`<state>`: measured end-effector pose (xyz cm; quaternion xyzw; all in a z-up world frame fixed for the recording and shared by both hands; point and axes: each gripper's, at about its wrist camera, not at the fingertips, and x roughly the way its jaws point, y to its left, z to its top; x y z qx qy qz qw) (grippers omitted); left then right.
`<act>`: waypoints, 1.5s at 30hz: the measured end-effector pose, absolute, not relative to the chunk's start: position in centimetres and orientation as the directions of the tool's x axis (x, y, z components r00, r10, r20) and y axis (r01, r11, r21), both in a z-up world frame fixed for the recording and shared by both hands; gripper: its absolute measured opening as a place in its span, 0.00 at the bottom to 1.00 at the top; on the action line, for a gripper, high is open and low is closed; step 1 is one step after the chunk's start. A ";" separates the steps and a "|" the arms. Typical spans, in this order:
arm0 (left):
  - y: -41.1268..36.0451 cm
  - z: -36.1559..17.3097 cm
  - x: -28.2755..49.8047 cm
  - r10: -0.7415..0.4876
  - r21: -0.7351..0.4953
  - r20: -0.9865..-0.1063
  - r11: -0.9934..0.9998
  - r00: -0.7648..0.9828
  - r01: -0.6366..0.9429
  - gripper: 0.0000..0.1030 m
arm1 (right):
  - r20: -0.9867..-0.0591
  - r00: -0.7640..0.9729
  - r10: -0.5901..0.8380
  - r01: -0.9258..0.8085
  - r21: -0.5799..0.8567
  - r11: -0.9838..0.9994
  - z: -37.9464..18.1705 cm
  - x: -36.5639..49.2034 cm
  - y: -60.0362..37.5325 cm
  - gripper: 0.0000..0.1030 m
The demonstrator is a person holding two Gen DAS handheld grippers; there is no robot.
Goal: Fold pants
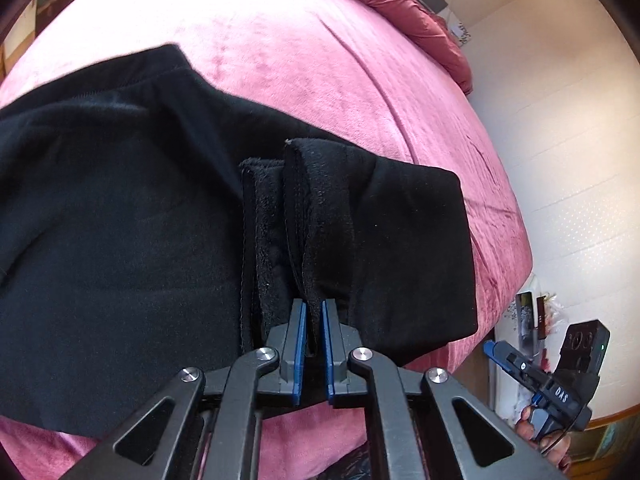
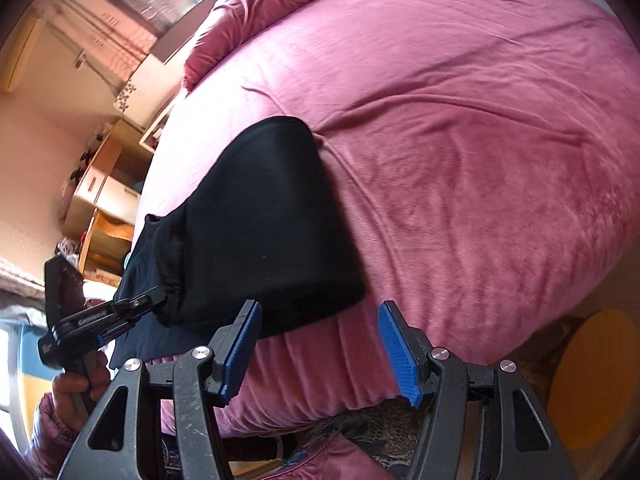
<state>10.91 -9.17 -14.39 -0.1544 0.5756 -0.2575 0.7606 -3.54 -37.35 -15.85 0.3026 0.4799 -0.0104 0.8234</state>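
Black pants lie folded over on a pink bed cover. My left gripper is shut on the pants' hem edges, which bunch up between its blue pads. In the right wrist view the pants form a thick black bundle near the bed's front left edge, and the left gripper grips their near end. My right gripper is open and empty, just in front of the bundle at the bed edge. The right gripper also shows at the lower right of the left wrist view.
A dark pink quilt is heaped at the head of the bed. Wooden shelves stand left of the bed. A yellow round stool is at the lower right. A white wall runs along the bed's right side.
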 end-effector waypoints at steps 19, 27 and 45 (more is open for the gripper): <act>-3.1 -15.4 9.7 -0.636 -0.630 -0.731 0.768 0.247 0.113 0.30 | -0.822 0.524 0.225 0.353 0.450 0.821 -16.7 -3.5 -37.8 0.60; -4.9 -16.6 11.9 -0.609 -0.597 -0.768 0.793 0.199 0.122 0.50 | -0.824 0.524 0.215 0.335 0.432 0.838 -15.9 -3.2 -37.2 0.60; -4.0 -14.5 10.0 -0.594 -0.543 -0.765 0.802 0.248 0.247 0.19 | -0.756 0.604 0.254 0.141 0.415 0.899 -11.3 3.3 -33.4 0.54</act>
